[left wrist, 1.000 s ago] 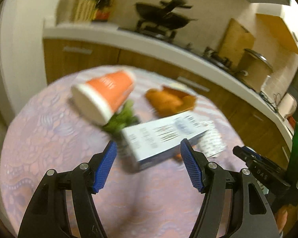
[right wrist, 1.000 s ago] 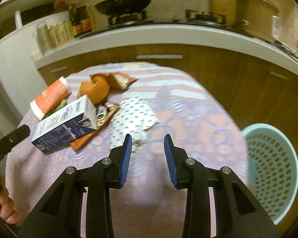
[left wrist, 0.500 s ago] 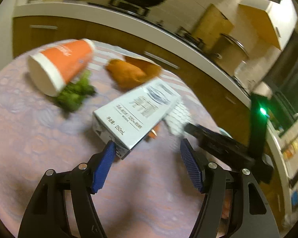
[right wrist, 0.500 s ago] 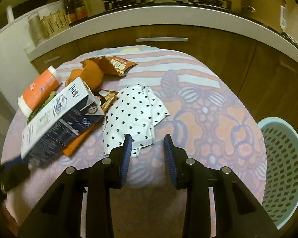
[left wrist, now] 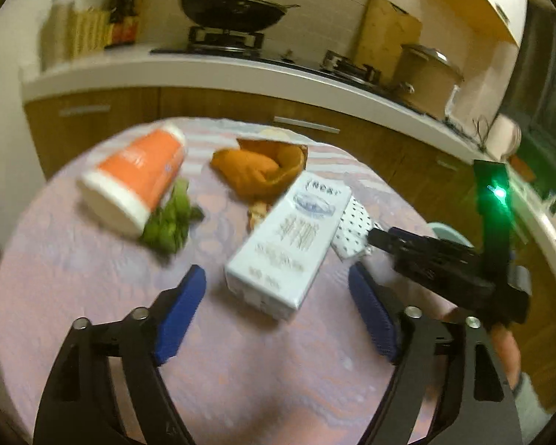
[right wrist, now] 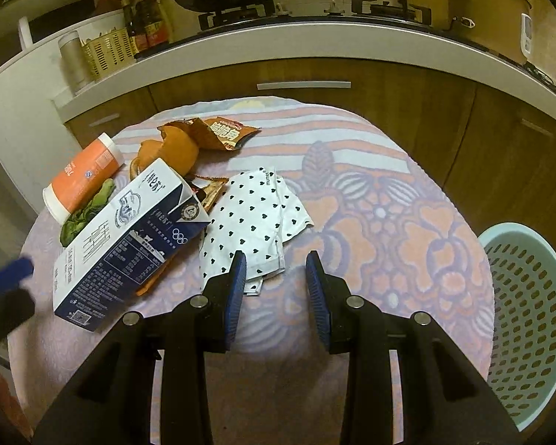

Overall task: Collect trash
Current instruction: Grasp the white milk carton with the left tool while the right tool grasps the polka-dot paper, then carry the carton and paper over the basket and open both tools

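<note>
Milk carton (left wrist: 289,244) lies flat just ahead of the left gripper (left wrist: 278,315), whose blue pads are spread wide and empty — seemingly lined up to straddle it. The right gripper (right wrist: 276,282) hangs empty with a moderate gap, its left pad over the heart-print wrapper's (right wrist: 255,218) near edge. The mint waste basket (right wrist: 530,296) waits to its right, beside the table (right wrist: 389,222) — handy for drops.

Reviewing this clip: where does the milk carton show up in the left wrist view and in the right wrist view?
Left wrist: milk carton lies centre frame, just beyond the open left gripper.
Right wrist: milk carton lies left of centre, left of the open right gripper.
Shared landmark: the orange paper cup on its side, beyond the carton.
</note>
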Available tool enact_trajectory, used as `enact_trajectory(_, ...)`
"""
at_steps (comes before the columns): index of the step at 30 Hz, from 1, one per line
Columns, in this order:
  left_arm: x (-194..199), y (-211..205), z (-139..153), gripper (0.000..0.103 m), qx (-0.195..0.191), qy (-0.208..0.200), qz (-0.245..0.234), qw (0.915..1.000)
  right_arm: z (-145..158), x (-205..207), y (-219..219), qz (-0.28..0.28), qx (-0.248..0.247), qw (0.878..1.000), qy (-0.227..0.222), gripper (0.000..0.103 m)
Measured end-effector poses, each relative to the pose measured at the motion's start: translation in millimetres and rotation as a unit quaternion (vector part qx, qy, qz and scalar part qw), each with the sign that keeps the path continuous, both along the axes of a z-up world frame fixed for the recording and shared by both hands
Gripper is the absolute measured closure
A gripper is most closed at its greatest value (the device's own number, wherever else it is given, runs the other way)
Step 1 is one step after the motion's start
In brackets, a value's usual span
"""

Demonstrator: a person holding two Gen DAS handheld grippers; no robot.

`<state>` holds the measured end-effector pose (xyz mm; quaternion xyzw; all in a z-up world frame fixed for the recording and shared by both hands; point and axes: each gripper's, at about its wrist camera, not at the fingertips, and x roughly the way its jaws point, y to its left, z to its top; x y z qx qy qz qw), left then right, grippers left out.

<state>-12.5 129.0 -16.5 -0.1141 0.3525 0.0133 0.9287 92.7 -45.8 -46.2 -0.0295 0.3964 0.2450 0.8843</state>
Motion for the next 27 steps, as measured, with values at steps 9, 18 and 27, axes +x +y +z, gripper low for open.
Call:
enact_trajectory(9, 64, -10, -27, 0.039, 0.052, 0.064, -0.060, 0.9948, 13, 4, -2, 0.015, -0.007, 1.000, -0.008, 0.040)
enact_trajectory(18, 39, 1, -22, 0.047, 0.016, 0.027, -0.010, 0.9995, 5, 19, 19, 0.035, -0.024, 0.999, 0.004, 0.033)
enact_trajectory(27, 26, 25, -7, 0.047, -0.005, -0.008, 0.049, 0.9988, -10, 33, 46, 0.036, -0.061, 0.997, 0.018, 0.030)
